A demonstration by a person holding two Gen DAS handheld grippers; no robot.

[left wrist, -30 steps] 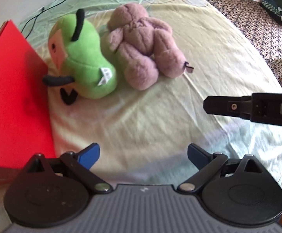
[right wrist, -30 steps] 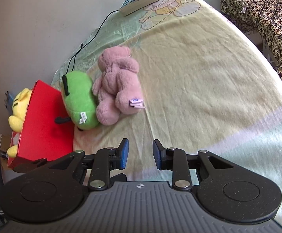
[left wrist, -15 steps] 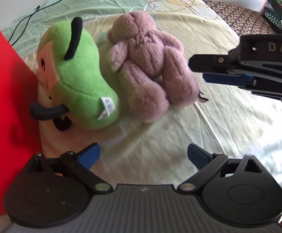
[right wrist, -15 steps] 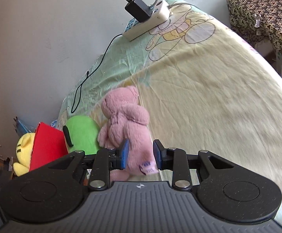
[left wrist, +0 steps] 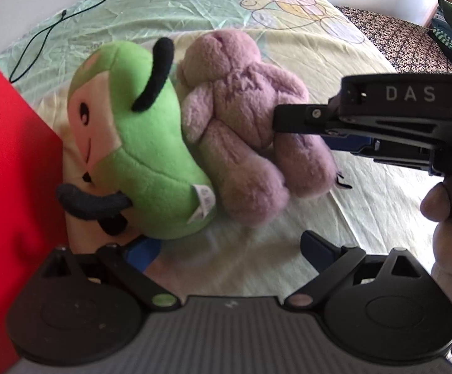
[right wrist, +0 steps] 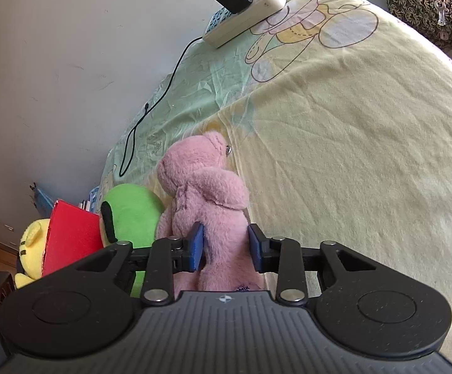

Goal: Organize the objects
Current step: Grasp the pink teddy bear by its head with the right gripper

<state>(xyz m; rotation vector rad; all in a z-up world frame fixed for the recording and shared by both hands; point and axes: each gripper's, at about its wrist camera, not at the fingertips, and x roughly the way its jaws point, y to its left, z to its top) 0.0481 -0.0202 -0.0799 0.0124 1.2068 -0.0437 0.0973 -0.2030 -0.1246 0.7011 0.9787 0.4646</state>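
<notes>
We're over the bed sheet (right wrist: 350, 155), where the toys lie bunched at its wall-side edge, likely so they can go one by one into the red box (left wrist: 11, 171) at nine o'clock in the left view. The green plush (left wrist: 138, 155) lies against that box, and the pink bear (right wrist: 207, 199) is pressed to its side at three o'clock. Our right gripper (right wrist: 226, 246) straddles the bear's lower body, blue pads on either flank but not visibly squeezing, so we judge a grasp is being set. Our left gripper (left wrist: 226, 249) is spread wide and empty, low at six o'clock, probably lined up for the green one.
</notes>
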